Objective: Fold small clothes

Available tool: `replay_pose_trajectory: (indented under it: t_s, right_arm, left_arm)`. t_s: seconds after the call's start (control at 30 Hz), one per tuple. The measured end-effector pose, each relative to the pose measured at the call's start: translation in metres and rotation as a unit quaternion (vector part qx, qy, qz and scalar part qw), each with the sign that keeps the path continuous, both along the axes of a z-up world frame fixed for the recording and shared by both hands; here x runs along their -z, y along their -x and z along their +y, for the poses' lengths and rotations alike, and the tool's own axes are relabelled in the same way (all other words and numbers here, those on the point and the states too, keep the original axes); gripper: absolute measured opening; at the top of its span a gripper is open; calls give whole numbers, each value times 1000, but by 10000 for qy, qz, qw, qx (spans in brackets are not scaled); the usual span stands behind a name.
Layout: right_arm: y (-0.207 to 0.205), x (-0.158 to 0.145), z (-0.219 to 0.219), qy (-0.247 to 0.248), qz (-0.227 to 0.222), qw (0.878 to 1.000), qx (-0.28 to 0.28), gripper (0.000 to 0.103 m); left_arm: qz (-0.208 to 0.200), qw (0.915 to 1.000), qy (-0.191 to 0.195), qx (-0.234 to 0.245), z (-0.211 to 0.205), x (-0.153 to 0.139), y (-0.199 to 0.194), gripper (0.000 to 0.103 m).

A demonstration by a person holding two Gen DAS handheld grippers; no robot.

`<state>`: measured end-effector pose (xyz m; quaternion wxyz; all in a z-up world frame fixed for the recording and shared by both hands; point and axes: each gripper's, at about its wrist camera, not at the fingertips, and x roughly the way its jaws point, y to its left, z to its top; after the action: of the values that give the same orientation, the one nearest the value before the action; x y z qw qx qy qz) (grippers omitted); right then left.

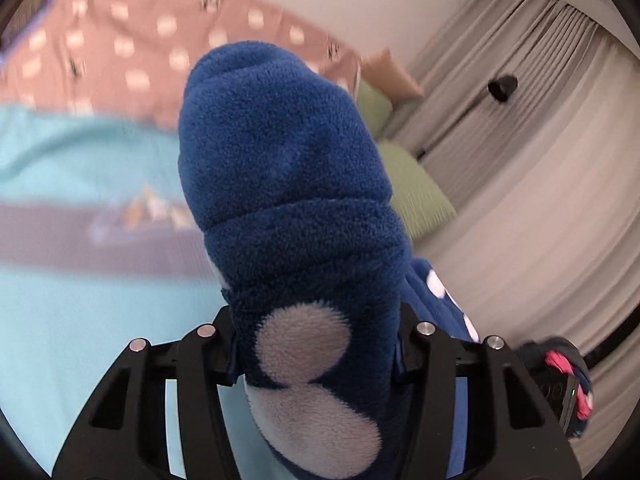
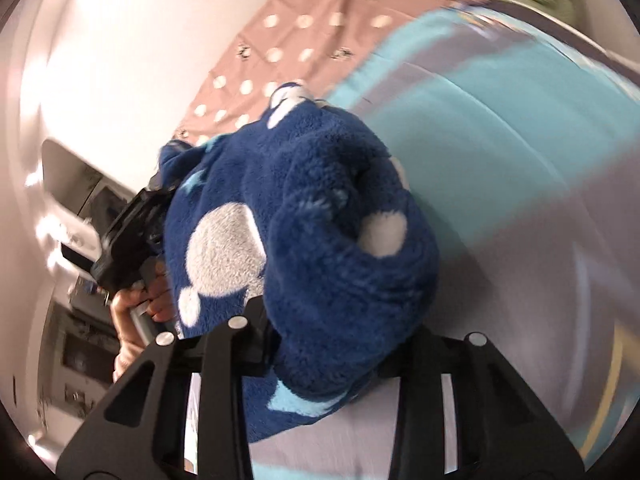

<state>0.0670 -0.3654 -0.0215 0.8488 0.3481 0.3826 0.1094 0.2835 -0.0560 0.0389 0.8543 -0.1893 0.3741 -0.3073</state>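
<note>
A dark blue fleece garment [image 1: 288,184] with white dots is bunched between both grippers and lifted off the bed. My left gripper [image 1: 316,344] is shut on one end of it; the fleece covers the fingertips. My right gripper [image 2: 324,360] is shut on the other end of the blue fleece garment [image 2: 320,216], its fingertips also buried in the cloth. In the right wrist view the other hand-held gripper [image 2: 128,232] and the person's hand [image 2: 136,312] show at the left, beside the garment.
A light blue and grey blanket [image 1: 80,280] covers the bed below, also in the right wrist view [image 2: 500,128]. A pink dotted sheet [image 1: 120,40] lies beyond it. Green cushions [image 1: 416,184] and beige curtains [image 1: 520,160] stand to the right.
</note>
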Motion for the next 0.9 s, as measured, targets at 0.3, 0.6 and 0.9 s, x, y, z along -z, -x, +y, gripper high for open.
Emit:
replay_pose_trajectory:
  t_s: [0.3, 0.6, 0.9]
  right_arm:
    - [-228, -67, 48, 566, -425, 9939, -843, 34]
    - [-362, -44, 109, 1242, -338, 9877, -889, 33]
    - [-420, 50, 124, 2772, 476, 9594, -194, 73]
  left_arm:
    - [-720, 9855, -845, -1281, 52, -62, -96, 54]
    - [-165, 9696, -1242, -2100, 86, -5, -173, 54]
    - [1326, 9273, -2117, -2789, 102, 112, -204, 64]
